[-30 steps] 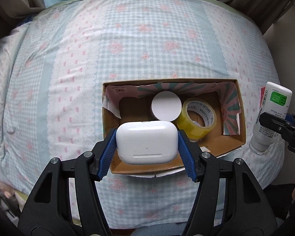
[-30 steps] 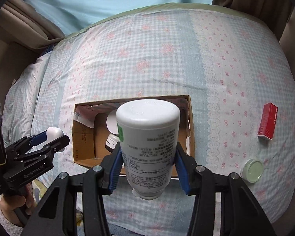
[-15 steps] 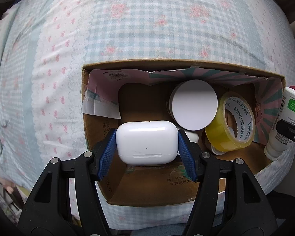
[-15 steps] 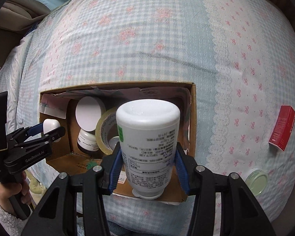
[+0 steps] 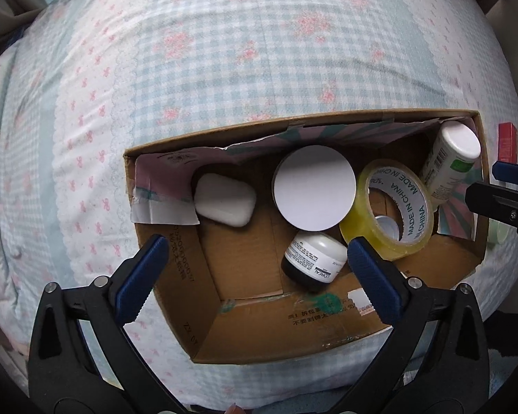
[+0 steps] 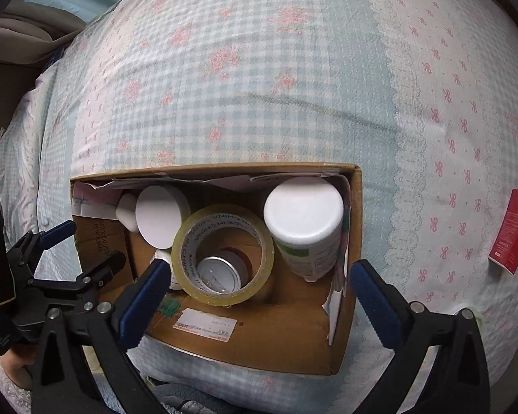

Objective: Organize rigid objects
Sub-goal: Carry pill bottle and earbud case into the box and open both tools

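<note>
The left gripper [image 5: 255, 269] hangs over the near left part of the cardboard box [image 5: 203, 317], its blue ribbed fingers [image 5: 143, 277] spreading to their widest with nothing between them. The right gripper [image 6: 259, 293] is opening just as wide over the box's right half — its fingers [image 6: 371, 302] touch nothing either.

Inside the box, the white earbud case [image 5: 224, 200] lies at the far left, smooth, glossy and rounded like a pebble, against the pink-printed paper lining [image 5: 165, 176]. Beside it to the right is a round jar with a flat white lid [image 5: 314, 188], and just nearer than that a small jar [image 5: 312, 262] lies tipped on its side, its black base showing below a white printed label. A roll of clear yellowish packing tape [image 6: 222, 255] stands tilted in the middle, with a metal tin lid [image 6: 219, 274] visible through its core. The white plastic bottle [image 6: 305, 227] rests in the far right corner, wide flat end up, a green patch on its label, leaning on the box wall.

The box is plain brown corrugated board with torn flaps, sitting on a bed [image 6: 259, 86] covered in soft blue gingham with pink flowers and bows. On the cover well to the right lies a red carton [image 6: 512, 231].
</note>
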### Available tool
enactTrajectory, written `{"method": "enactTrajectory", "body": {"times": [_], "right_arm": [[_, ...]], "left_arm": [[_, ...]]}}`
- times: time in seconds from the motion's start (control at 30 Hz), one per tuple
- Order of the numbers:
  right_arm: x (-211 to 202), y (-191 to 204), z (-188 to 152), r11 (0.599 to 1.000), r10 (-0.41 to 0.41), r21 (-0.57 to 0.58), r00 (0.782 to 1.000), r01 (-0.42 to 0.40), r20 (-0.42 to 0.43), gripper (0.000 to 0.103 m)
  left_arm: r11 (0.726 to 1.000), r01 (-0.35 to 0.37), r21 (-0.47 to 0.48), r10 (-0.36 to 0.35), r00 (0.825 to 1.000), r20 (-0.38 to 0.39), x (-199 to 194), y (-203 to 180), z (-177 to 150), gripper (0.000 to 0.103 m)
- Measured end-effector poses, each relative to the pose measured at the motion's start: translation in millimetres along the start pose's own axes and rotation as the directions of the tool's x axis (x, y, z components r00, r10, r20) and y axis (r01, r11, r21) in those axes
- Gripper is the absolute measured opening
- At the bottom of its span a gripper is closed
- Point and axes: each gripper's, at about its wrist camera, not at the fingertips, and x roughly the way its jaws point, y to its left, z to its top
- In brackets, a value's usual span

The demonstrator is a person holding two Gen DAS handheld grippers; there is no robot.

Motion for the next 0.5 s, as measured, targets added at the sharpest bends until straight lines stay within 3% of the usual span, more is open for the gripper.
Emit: {"method": "enactTrajectory", "body": {"times": [0.23, 0.5], "right_arm": [[-14, 7, -12, 1.000, 0.005, -0.008, 0.999, -0.005, 0.045, 0.103], [-43, 15, -36, 0.999, -0.017, -0.025, 0.993, 0.020, 0.117, 0.103]], "left_arm": [[1.000, -0.006, -0.010, 0.006, 1.000, 0.024, -17, -1, -12, 0.103], [1.000, -0.016, -0.019, 0.018, 0.994, 0.105, -52, 0, -33, 0.103]]}}
